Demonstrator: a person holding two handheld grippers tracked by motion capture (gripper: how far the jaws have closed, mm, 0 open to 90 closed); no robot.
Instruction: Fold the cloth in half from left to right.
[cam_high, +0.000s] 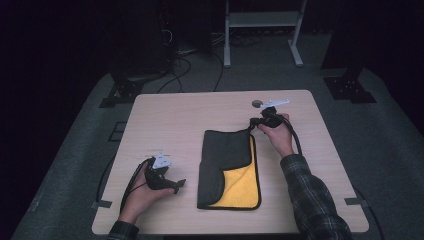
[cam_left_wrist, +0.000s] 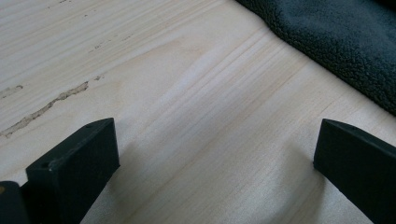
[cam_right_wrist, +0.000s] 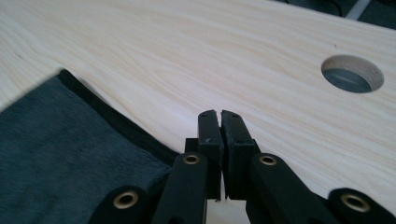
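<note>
Dark grey towel (cam_high: 227, 155) folded flat mid-desk, yellow underside showing at its near right corner, far right corner lifted.

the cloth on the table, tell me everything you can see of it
The cloth is a fleecy towel, dark grey on one face and yellow on the other, with a dark bound edge. It lies flat near the middle of the wooden table, folded over, with the yellow face bared at the near right. The right gripper sits at its far right corner, jaws shut; whether cloth is pinched between them cannot be told. The left gripper rests open beside it, not touching.
</note>
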